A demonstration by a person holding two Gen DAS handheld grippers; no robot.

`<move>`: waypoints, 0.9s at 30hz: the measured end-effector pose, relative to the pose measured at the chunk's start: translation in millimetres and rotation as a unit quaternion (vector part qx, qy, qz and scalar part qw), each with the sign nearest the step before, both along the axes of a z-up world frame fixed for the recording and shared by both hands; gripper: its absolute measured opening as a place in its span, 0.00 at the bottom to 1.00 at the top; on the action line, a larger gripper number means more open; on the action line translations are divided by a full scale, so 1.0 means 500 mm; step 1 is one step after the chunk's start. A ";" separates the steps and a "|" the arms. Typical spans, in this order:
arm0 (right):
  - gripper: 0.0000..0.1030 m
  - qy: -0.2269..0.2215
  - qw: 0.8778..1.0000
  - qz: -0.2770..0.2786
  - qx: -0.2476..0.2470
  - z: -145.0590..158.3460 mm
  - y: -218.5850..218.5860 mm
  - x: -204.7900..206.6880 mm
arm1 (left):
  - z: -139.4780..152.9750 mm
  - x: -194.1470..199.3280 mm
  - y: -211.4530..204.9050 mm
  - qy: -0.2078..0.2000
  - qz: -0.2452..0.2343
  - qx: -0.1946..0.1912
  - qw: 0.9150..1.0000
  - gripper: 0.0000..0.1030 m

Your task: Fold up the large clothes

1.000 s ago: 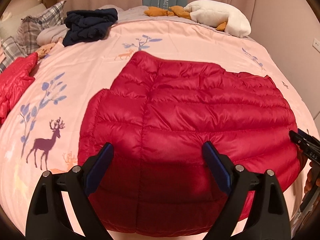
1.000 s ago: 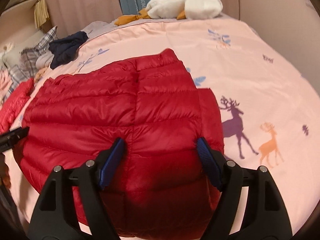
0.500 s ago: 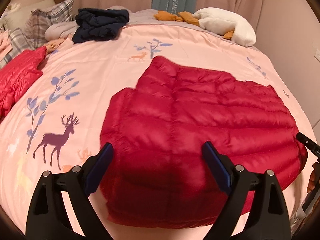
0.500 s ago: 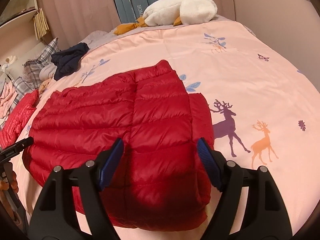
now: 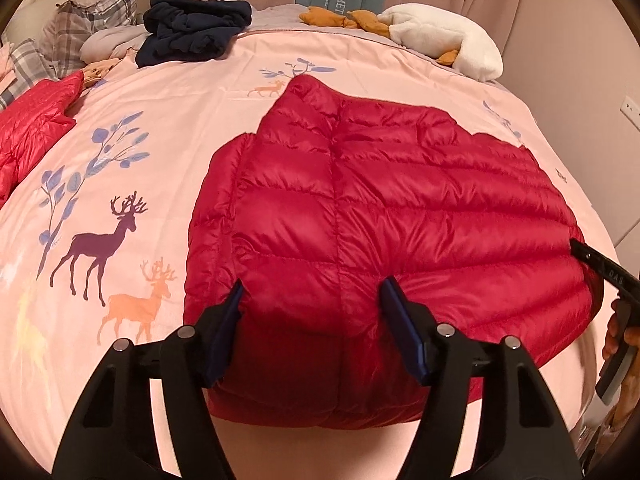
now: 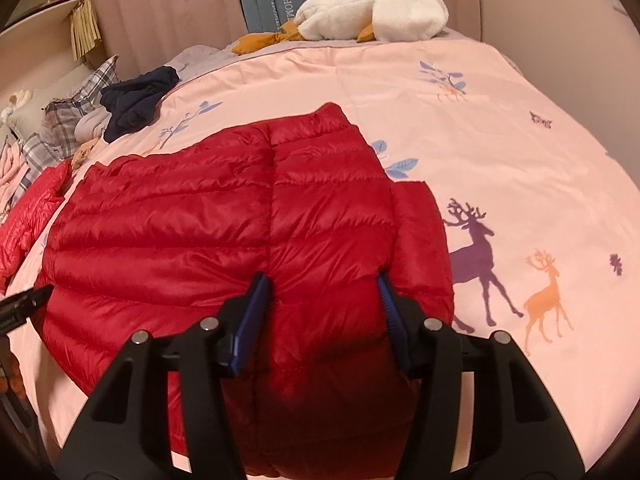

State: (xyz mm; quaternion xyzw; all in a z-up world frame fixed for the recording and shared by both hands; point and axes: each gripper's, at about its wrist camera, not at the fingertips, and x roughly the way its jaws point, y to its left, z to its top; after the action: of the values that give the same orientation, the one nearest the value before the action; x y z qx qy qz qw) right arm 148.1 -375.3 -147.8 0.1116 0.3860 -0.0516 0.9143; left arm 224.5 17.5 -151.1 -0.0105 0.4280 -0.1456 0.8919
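A dark red quilted down jacket (image 5: pixel 380 216) lies flat on the pink bedspread (image 5: pixel 168 92), folded into a broad block; it also shows in the right wrist view (image 6: pixel 224 232). My left gripper (image 5: pixel 314 300) is open and empty, just above the jacket's near left part. My right gripper (image 6: pixel 322 292) is open and empty over the jacket's near right part. The right gripper's black tip (image 5: pixel 600 268) shows at the jacket's right edge in the left wrist view. The left gripper's tip (image 6: pixel 24 302) shows at the left edge in the right wrist view.
A second, brighter red jacket (image 5: pixel 32 112) lies at the bed's left side. A dark navy garment (image 5: pixel 192 28), plaid pillows (image 5: pixel 84 20) and a white plush toy (image 5: pixel 444 40) lie at the head end. Curtains and a wall bound the far and right sides.
Both grippers have drawn back and shifted; the jacket sits farther right in the left wrist view and more of the bedspread shows. The jacket itself lies as before.
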 end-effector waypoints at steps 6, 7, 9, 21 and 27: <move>0.59 -0.027 0.999 -0.023 0.000 0.043 -0.004 -0.030 | 0.018 -0.013 0.006 -0.006 0.014 0.002 1.000 0.66; 0.59 -0.034 0.999 -0.023 0.000 0.051 -0.002 -0.036 | 0.025 -0.016 0.005 -0.012 0.016 0.006 1.000 0.66; 0.63 -0.051 0.999 -0.015 0.002 0.070 0.005 -0.048 | 0.042 -0.022 0.000 -0.030 0.019 0.014 0.999 0.67; 0.70 -0.066 0.992 0.107 -0.018 0.064 0.200 -0.046 | 0.071 -0.060 -0.123 -0.074 -0.039 0.028 0.996 0.80; 0.72 -0.028 0.991 0.118 -0.049 0.018 0.239 -0.032 | 0.027 -0.065 -0.161 -0.063 -0.048 0.047 0.996 0.80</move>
State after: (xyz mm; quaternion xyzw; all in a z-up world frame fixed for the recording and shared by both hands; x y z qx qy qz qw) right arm 132.0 -255.6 -138.7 0.0216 0.3678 0.0408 0.9287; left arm 192.1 -62.9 -137.7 0.0613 0.3769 -0.1684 0.9087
